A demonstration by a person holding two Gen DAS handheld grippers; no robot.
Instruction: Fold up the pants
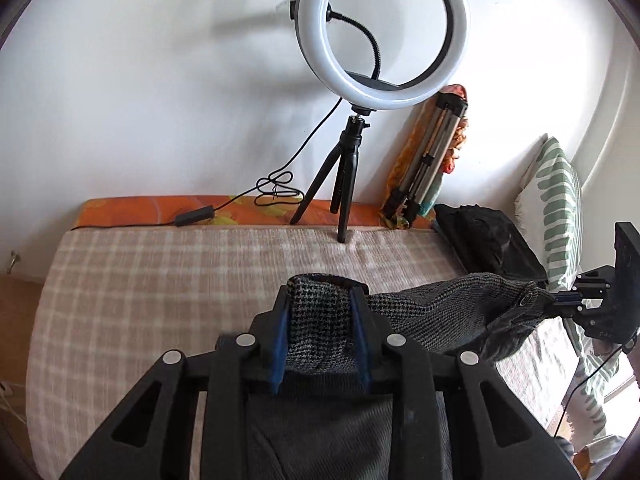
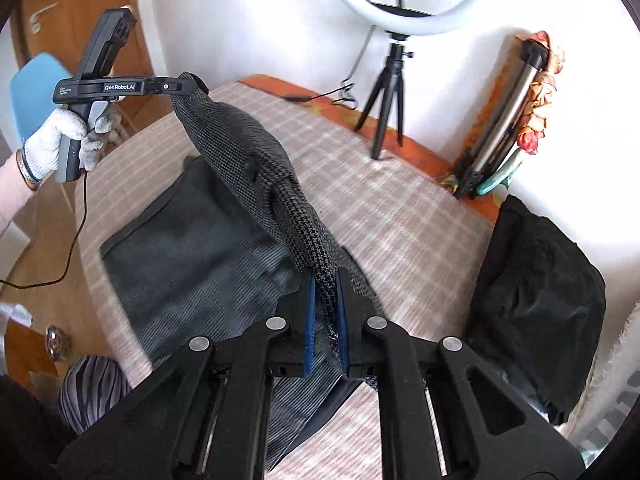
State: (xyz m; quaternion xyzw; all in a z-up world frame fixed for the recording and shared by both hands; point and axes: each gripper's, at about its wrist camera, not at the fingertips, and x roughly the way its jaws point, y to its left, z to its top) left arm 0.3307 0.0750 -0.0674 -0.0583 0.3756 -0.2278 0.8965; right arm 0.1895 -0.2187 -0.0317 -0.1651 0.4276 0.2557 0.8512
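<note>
The dark houndstooth pants [image 1: 420, 320] hang stretched between my two grippers above the bed. In the left wrist view my left gripper [image 1: 320, 292] is shut on a bunched edge of the waistband. My right gripper [image 1: 556, 300] pinches the other end at the right, beside a button. In the right wrist view my right gripper [image 2: 324, 276] is shut on the pants [image 2: 248, 152]. The fabric runs up and left to my left gripper [image 2: 188, 80], held by a white-gloved hand [image 2: 52, 144]. The lower part of the legs [image 2: 180, 248] still lies on the checked cover.
The bed's beige checked cover [image 1: 160, 280] spreads below. At its far edge stand a ring light [image 1: 380, 36] on a small tripod and a folded tripod [image 1: 432, 152] against the wall. A black cloth pile [image 2: 536, 280] and a green-striped pillow [image 1: 556, 200] lie at the right.
</note>
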